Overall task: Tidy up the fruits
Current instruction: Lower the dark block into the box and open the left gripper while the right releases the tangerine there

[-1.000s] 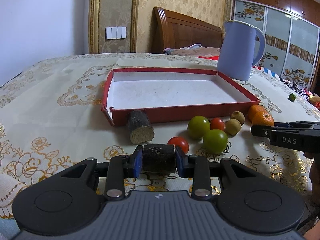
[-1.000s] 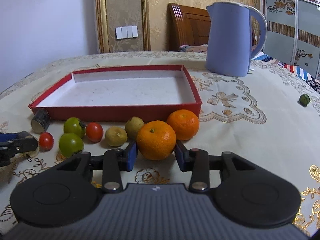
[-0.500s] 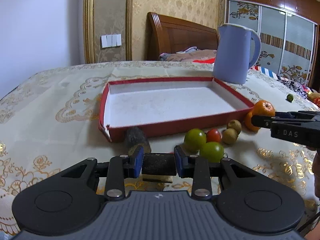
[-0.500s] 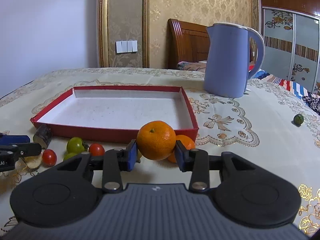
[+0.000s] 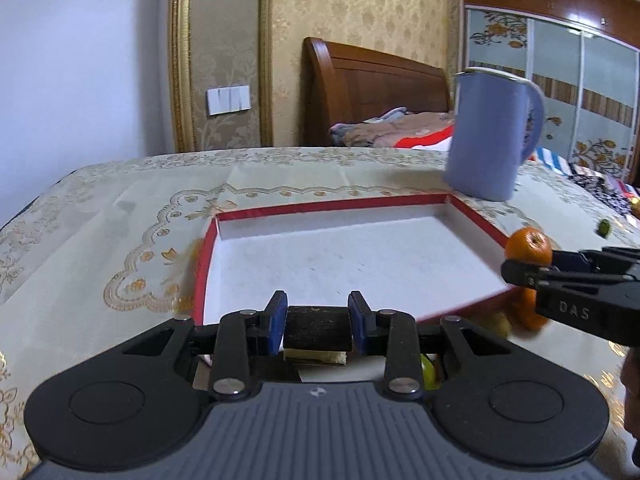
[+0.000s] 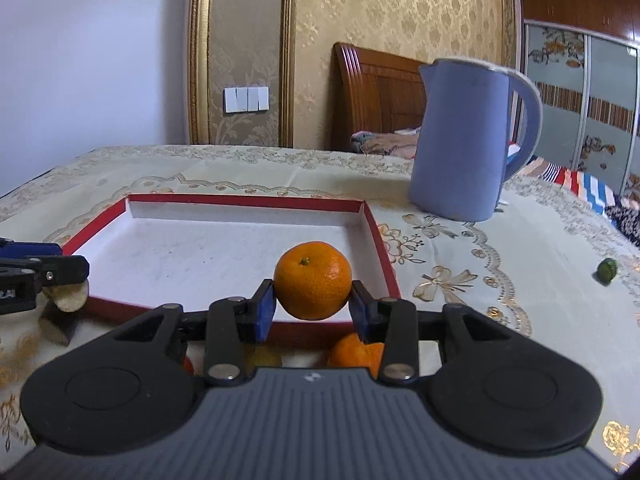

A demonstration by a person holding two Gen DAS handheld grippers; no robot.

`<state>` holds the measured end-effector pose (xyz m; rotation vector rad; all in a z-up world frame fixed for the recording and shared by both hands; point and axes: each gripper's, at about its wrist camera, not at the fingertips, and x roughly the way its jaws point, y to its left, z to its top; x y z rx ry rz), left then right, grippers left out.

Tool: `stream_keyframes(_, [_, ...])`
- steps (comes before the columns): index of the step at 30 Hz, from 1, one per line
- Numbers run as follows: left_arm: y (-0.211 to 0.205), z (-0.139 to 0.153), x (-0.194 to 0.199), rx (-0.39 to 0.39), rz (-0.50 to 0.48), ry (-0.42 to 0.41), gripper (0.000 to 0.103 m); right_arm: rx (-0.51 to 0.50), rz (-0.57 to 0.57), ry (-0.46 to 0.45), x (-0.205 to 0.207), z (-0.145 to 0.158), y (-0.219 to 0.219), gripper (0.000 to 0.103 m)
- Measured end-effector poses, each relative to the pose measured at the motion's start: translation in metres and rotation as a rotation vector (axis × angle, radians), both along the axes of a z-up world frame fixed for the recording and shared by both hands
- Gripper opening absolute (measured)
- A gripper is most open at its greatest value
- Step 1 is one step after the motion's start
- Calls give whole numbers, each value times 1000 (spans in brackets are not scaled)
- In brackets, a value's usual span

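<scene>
Nearest to us, our left gripper (image 5: 317,322) pinches a dark, bark-skinned piece (image 5: 316,326) with a pale cut end, its blue pads pressed on both sides. The piece hangs over the near edge of the tray (image 5: 476,216), a shallow red box with a white floor. Our right gripper (image 6: 313,307) pinches an orange (image 6: 313,285) the same way, pads tight on its flanks, stem end up. It sits just above the tray's near right corner.

Under the right gripper, on the surface (image 6: 460,272), we see a second orange (image 6: 352,354) against the tray's outer wall, with a yellowish fruit (image 6: 262,358) beside it, mostly hidden. In the right view the left gripper enters from the left edge, and another dark piece (image 6: 56,326) lies below it on the cloth. In the left view a green fruit (image 5: 428,370) peeks out under our gripper.

The tray holds nothing that we can see. Past its far right corner stands a blue jug (image 6: 464,140), apart from the tray. A small green fruit (image 6: 607,269) lies alone, well off to the right. Beyond the surface are a wooden headboard (image 5: 372,88) and a wardrobe (image 5: 560,96).
</scene>
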<state>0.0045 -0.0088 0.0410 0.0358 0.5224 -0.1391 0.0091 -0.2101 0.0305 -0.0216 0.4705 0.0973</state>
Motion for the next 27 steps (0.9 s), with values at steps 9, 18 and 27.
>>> stream_keyframes(9, [-6, -8, 55, 32, 69, 31, 33, -30, -24, 56, 65, -7, 10, 37])
stream_keyframes(18, [1, -23, 106, 20, 149, 105, 32, -5, -54, 161, 125, -26, 13, 37])
stream_keyframes(27, [-6, -26, 114, 51, 164, 84, 33, -8, -38, 172, 130, -31, 15, 38])
